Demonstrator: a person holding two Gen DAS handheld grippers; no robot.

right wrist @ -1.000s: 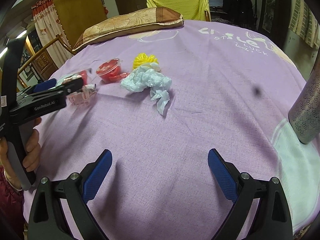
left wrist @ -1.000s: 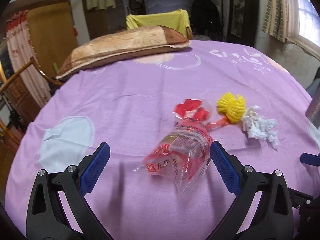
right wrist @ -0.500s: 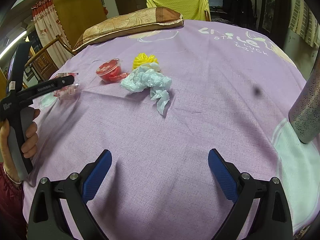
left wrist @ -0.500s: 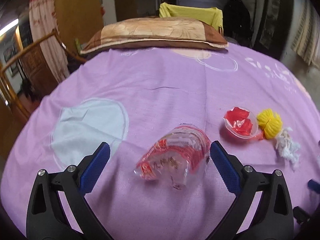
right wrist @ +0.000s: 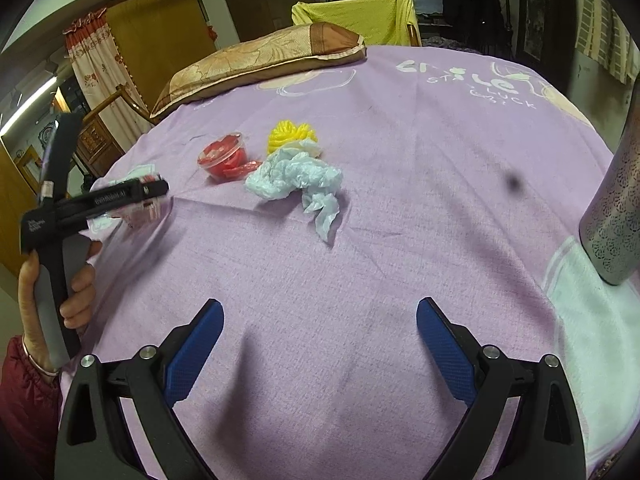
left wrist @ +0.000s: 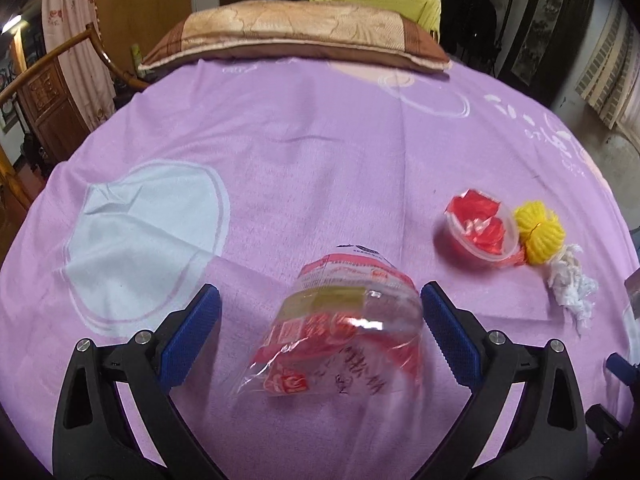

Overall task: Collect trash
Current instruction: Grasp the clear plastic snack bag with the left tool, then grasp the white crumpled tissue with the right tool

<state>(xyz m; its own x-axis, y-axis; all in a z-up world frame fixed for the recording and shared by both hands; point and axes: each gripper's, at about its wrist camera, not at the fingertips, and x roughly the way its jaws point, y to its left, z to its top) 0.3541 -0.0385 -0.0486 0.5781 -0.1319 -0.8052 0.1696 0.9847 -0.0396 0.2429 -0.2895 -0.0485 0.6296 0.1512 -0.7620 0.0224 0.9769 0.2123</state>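
A crumpled clear and red plastic wrapper [left wrist: 344,328] lies on the purple sheet between the open fingers of my left gripper [left wrist: 320,332], nearer the right finger. A clear cup with red wrappers [left wrist: 480,226], a yellow yarn ball [left wrist: 540,234] and a crumpled white tissue [left wrist: 572,286] lie to the right. In the right wrist view my right gripper [right wrist: 318,344] is open and empty above bare sheet, with the tissue [right wrist: 296,178], cup [right wrist: 224,154] and yarn ball [right wrist: 290,134] ahead. The left gripper [right wrist: 132,196] shows at the left, over the wrapper.
A tan pillow [left wrist: 296,36] lies at the far end of the bed. A perforated metal cylinder [right wrist: 616,208] stands at the right. A yellow-draped chair [right wrist: 356,16] and wooden furniture [left wrist: 52,96] stand beyond the bed edges.
My left gripper has swung left and come closer to the wrapper, which now sits between its fingers. The right gripper has stayed still.
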